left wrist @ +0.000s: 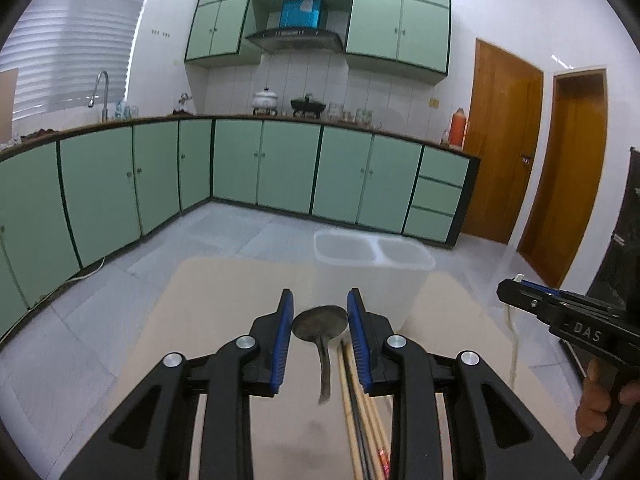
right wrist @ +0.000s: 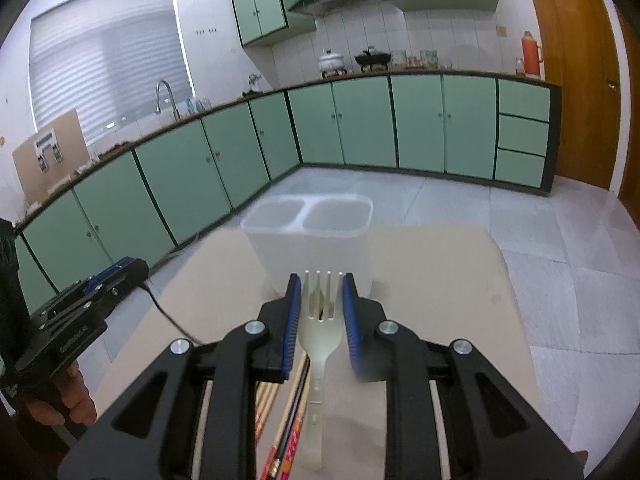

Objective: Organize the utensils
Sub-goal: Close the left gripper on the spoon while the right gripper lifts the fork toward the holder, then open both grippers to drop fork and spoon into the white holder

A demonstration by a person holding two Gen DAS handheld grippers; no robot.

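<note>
The left claw point(left wrist: 320, 316) is partly spread, its blue pads point(left wrist: 285, 344) on either side of a dark spoon point(left wrist: 319, 322). The spoon's bowl points away, toward the far side, and its handle runs back toward the camera. Whether the pads actually press on the spoon, or it lies on the tabletop point(left wrist: 224, 304) beneath them, cannot be told.

The right claw point(right wrist: 320, 312) is also narrowly spread, with a pale plastic fork point(right wrist: 320, 332) between its pads, tines pointing away. Here too it is unclear whether the fork is gripped or only lying below.

Several chopsticks point(right wrist: 288, 420) lie on the tan tabletop just left of the fork's handle; in the left wrist view the chopsticks point(left wrist: 360, 412) sit just right of the spoon's handle.

A clear plastic holder point(right wrist: 308, 236) with two compartments stands on the far part of the tabletop, beyond both claws. Both compartments look empty.

A hand point(left wrist: 596, 404) holds the right claw's grip at the right edge of the left wrist view. Green kitchen cabinets point(left wrist: 240, 168) line the far wall.
</note>
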